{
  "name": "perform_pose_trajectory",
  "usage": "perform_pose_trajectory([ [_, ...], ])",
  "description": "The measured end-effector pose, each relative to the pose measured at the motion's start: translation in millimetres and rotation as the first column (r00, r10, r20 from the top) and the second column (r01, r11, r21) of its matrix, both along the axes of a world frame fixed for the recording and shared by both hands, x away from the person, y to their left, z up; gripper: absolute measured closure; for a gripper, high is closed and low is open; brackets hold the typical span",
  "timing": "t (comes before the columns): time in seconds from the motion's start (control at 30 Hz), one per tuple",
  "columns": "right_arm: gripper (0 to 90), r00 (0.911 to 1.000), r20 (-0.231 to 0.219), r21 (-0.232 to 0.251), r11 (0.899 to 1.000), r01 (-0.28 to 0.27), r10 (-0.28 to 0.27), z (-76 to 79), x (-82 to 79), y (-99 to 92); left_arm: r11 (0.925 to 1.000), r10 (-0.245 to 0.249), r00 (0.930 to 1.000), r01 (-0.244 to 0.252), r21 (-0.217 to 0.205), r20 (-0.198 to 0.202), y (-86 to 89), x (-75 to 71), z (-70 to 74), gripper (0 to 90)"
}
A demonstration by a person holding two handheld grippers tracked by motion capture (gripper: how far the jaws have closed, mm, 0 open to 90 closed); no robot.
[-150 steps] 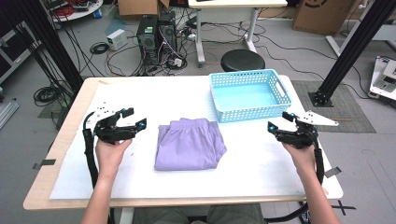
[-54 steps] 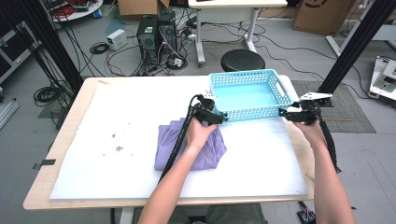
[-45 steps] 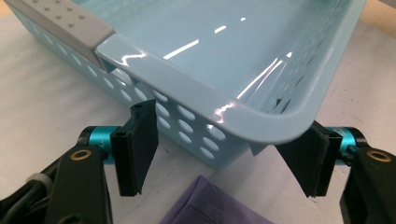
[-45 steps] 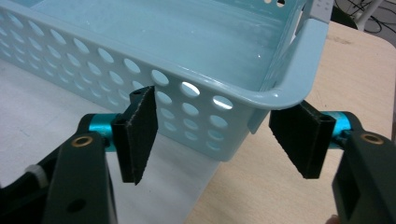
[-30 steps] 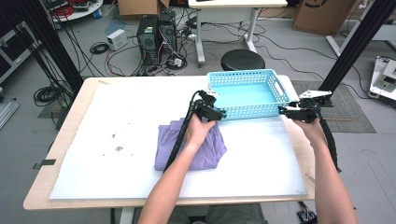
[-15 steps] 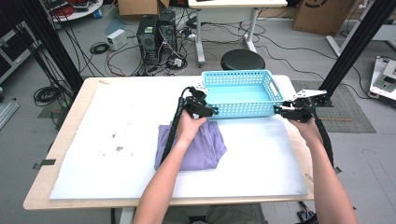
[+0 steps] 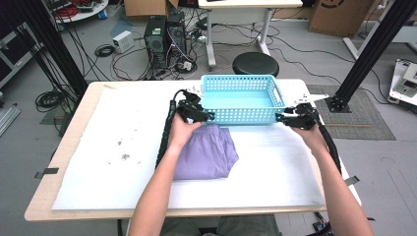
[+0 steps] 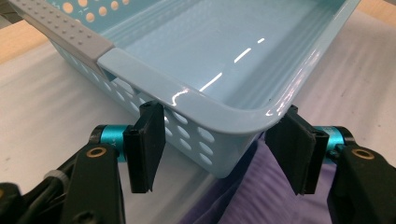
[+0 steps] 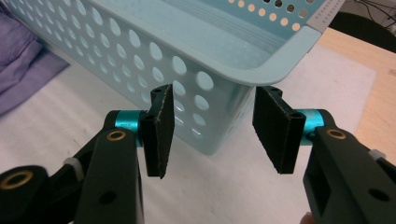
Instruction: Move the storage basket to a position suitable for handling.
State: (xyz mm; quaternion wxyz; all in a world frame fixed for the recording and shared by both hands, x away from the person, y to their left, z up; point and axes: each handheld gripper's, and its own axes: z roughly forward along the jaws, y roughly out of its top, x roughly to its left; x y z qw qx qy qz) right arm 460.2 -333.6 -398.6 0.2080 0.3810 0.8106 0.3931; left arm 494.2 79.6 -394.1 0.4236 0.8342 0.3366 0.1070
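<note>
The light blue perforated basket point(image 7: 241, 98) is standing at the far middle of the table point(image 7: 78, 147), empty, its near wall lying just beyond the folded purple cloth point(image 7: 206, 152) and partly over the cloth's far edge. It is being judged light, stiff and hollow: thin moulded plastic with a glossy, likely slippery rolled rim, flexing somewhat if squeezed hard. The best hold is being judged to be at the two near corners, under the rolled rim, where the wall is strongest. The left tongs point(image 8: 217, 149) are being held at the basket's near left corner, jaws standing fairly wide and straddling the rounded corner; the pads point(image 8: 149, 144) are close to the wall on either side, but pressing contact cannot be confirmed. The right tongs point(image 9: 212, 135) are being held at the basket's near right corner, jaws having just been closing in, the corner between them; a gap is showing at each pad, so nothing is gripped yet. Both are being presented level with the basket's wall, below the rim.
</note>
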Motion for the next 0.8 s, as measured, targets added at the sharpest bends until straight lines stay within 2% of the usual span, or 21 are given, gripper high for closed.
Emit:
perform_pose_trajectory([
  [0.13,49.7,0.9999,-0.011,0.011,1.0,0.004,-0.004,1.2,0.2,14.4,1.0,-0.004,1.0,0.004,0.003,-0.005,16.9,0.4,0.8,38.5],
  [0.27,49.7,0.9999,-0.013,-0.012,1.0,-0.011,0.011,2.4,0.4,36.3,0.9999,-0.006,1.0,0.006,0.011,-0.003,33.4,0.9,1.0,38.5],
  [0.47,49.8,0.9995,-0.029,-0.016,1.0,-0.01,0.009,2.3,-1.7,57.8,0.9996,-0.005,1.0,0.006,0.029,-0.007,57.2,1.0,-0.9,38.5],
  [0.67,49.9,0.9994,-0.035,-0.007,1.0,0.0,0.0,0.8,-2.5,75.6,0.9997,-0.007,1.0,0.007,0.024,0.002,72.9,2.3,-2.0,38.5],
  [0.73,49.9,0.9993,-0.036,-0.005,1.0,-0.001,0.001,-0.1,-2.3,81.8,0.9993,-0.006,1.0,0.007,0.037,-0.004,76.9,2.7,-3.5,38.5],
  [0.8,49.9,0.9991,-0.041,-0.003,1.0,0.002,-0.002,-0.7,-2.7,83.9,0.9988,0.002,1.0,-0.002,0.048,0.006,79.8,1.9,-5.6,38.5],
])
